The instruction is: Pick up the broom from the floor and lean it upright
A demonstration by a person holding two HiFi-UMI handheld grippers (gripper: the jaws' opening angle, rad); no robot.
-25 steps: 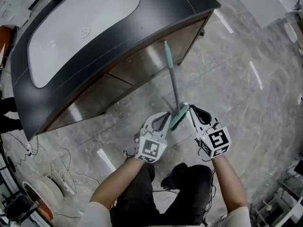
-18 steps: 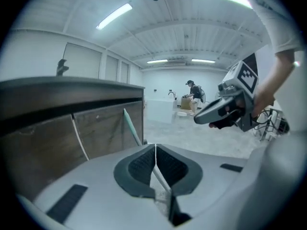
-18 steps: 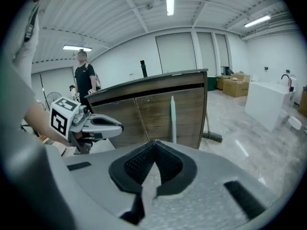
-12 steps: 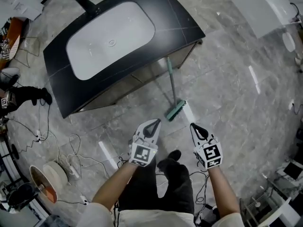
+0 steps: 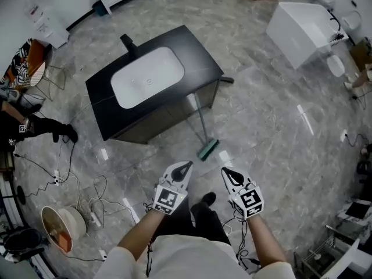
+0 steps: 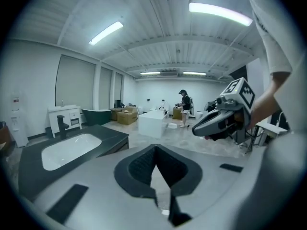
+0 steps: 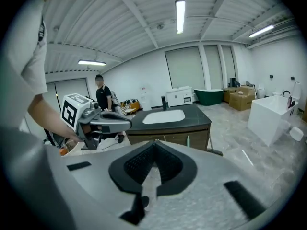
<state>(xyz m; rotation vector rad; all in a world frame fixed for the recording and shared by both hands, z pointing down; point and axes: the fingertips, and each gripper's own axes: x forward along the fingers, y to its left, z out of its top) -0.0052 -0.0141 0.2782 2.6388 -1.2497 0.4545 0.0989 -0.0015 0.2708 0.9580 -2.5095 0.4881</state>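
The broom stands leaning against the front of the black vanity (image 5: pixel 203 68), its green head (image 5: pixel 207 149) on the floor and its thin handle (image 5: pixel 199 116) slanting up to the cabinet. My left gripper (image 5: pixel 187 166) and right gripper (image 5: pixel 224 171) hang side by side well above the floor, nearer me than the broom head, both shut and empty. In the left gripper view the pads (image 6: pixel 144 164) meet at the tip, and the right gripper (image 6: pixel 218 121) floats beside. The right gripper view shows the broom handle (image 7: pixel 188 140) against the vanity (image 7: pixel 170 123) and the left gripper (image 7: pixel 98 120).
The vanity carries a white basin (image 5: pixel 146 77) and a black tap (image 5: pixel 127 42). A white tub (image 5: pixel 302 25) stands at the back right. Cables (image 5: pixel 87 199) and a cable reel (image 5: pixel 58 225) lie on the floor at left. A person (image 5: pixel 29 125) is at the left edge.
Both grippers have risen and drawn back from the broom head, which they flanked a second ago. The broom stays leaning on the vanity. The view now takes in far more of the room.
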